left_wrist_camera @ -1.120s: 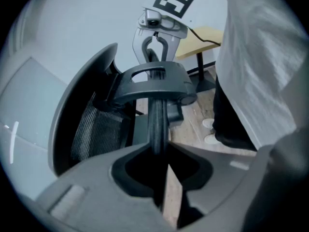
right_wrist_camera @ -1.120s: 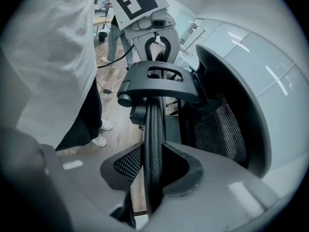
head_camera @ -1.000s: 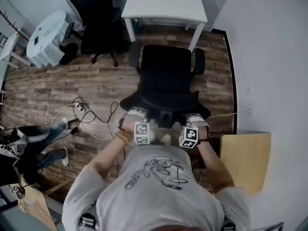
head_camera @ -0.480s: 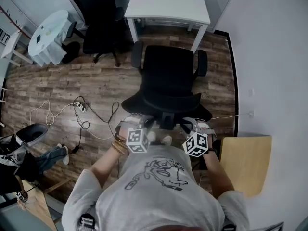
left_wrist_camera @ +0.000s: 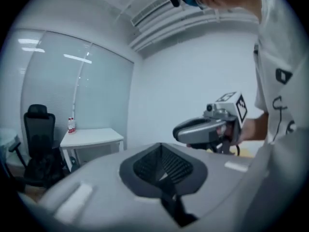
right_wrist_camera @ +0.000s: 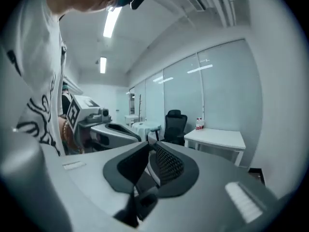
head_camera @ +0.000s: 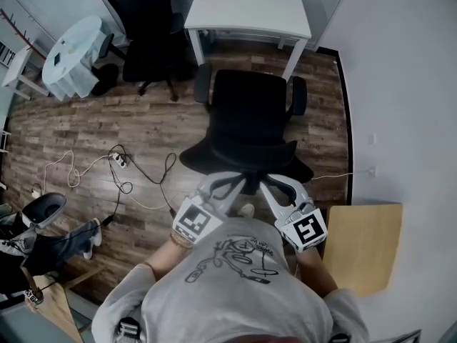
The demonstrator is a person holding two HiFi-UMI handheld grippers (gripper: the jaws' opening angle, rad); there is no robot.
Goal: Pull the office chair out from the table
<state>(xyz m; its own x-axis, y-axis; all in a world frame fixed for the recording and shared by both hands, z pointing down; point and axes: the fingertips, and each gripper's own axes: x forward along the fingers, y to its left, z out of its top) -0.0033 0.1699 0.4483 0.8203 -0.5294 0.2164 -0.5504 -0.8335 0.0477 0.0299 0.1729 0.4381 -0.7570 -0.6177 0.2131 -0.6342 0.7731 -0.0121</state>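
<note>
The black office chair (head_camera: 250,116) stands out on the wood floor, clear of the white table (head_camera: 250,9), with its backrest toward me. Both grippers are lifted in front of the person's chest, apart from the chair and pointing roughly level. My left gripper (head_camera: 226,184) (left_wrist_camera: 161,162) has just been closing and is now shut, with nothing between its pads. My right gripper (head_camera: 270,185) (right_wrist_camera: 150,161) has also just been closing; a narrow gap remains between its pads and nothing is in it. Each gripper view shows the other gripper beside it.
A second black chair (head_camera: 146,27) stands left of the white table. A round table under a white cloth (head_camera: 71,48) is at far left. Cables and a power strip (head_camera: 118,161) lie on the floor. A wooden board (head_camera: 364,245) sits by the right wall. A person's legs (head_camera: 50,234) are at lower left.
Both grippers have risen from low behind the chair's backrest up to chest height and rolled, so their marker cubes face up. Their jaws have narrowed. The chair has stayed in place.
</note>
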